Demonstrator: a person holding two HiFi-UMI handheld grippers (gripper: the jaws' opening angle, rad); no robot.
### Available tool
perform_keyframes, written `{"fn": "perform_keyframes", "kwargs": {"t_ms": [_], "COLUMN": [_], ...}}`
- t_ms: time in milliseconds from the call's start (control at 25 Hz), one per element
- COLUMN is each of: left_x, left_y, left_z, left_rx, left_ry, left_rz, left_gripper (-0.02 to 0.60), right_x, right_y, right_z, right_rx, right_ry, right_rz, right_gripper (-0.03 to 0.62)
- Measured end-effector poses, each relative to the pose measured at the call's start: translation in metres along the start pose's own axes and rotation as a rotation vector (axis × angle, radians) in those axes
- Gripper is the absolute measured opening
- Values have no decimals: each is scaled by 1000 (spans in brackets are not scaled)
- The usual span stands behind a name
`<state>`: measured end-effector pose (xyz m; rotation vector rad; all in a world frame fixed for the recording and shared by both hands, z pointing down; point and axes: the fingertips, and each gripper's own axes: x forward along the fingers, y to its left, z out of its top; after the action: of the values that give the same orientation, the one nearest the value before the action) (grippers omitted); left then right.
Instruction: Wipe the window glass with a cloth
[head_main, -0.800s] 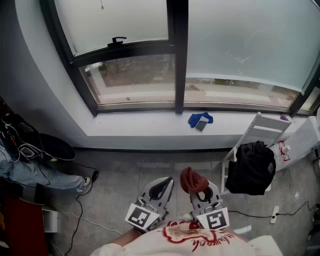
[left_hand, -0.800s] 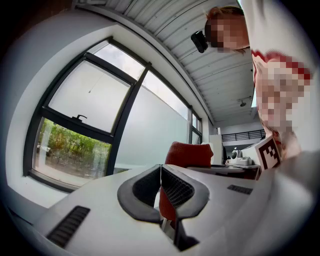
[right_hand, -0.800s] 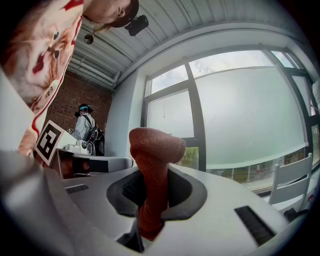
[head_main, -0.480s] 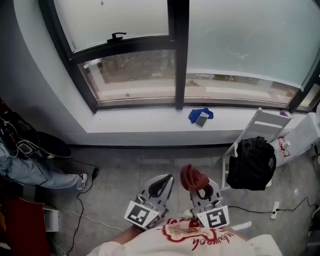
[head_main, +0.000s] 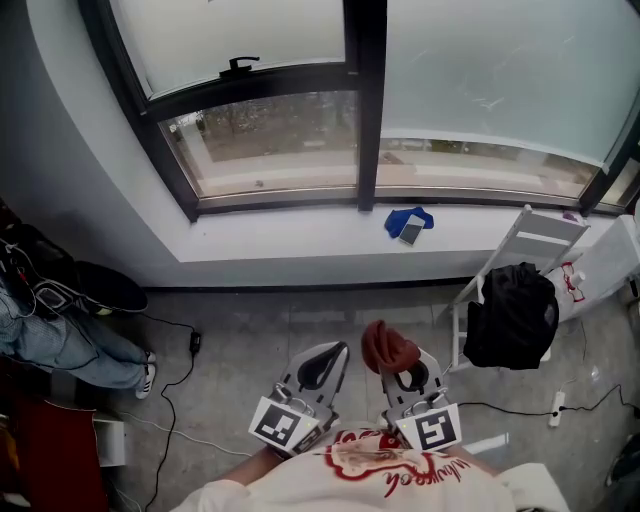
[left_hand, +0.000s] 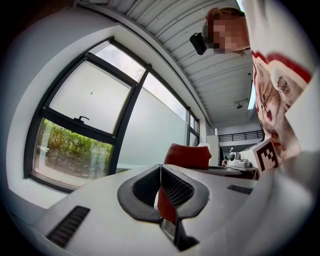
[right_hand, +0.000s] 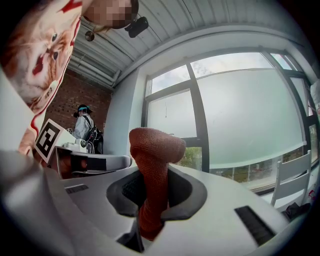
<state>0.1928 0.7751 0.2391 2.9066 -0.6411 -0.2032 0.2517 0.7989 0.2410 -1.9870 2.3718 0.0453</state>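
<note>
A bunched red cloth (head_main: 388, 346) (right_hand: 152, 165) sticks up out of my right gripper (head_main: 405, 372) (right_hand: 152, 192), whose jaws are shut on it. My left gripper (head_main: 322, 368) (left_hand: 160, 187) hangs beside it, jaws shut with nothing between them; the red cloth (left_hand: 187, 156) shows just past it. Both grippers are low over the grey floor, well back from the window glass (head_main: 500, 70) (right_hand: 250, 120). The glass is frosted above with a clear strip below, set in a black frame (head_main: 365, 110).
A white sill (head_main: 300, 245) carries a blue cloth with a phone (head_main: 409, 225). A white folding chair with a black bag (head_main: 513, 315) stands at the right. Cables (head_main: 170, 385) and a person's leg (head_main: 70, 345) lie at the left. A window handle (head_main: 240, 65) sits upper left.
The view has shifted slightly: window, sill and chair have drifted right and down in the head view. Both grippers keep their pose, the red cloth still gripped.
</note>
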Motion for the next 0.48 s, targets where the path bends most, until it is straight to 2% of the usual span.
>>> {"fn": "perform_keyframes", "kwargs": {"t_ms": [200,360,400,480], "left_x": [-20,-16,-14,-6], "left_y": [17,33,35,39], "left_z": [-8,-17,-18,-20], "left_rx": [27,-37,-42,-38], "left_ry": [18,34,32,28], "left_rz": [-11,-10,-9,-8], "left_gripper": [21,21,21,21], "right_x": [8,12,14,24], "right_y": [17,14,12,11], "right_z": [-10,-21,-22,-22], "right_rx": [-6,-34,-63,-195], "right_ry": [16,54,56,47], "right_rz": [-28,-42,-32,31], "right_gripper": [74,74,74,74]}}
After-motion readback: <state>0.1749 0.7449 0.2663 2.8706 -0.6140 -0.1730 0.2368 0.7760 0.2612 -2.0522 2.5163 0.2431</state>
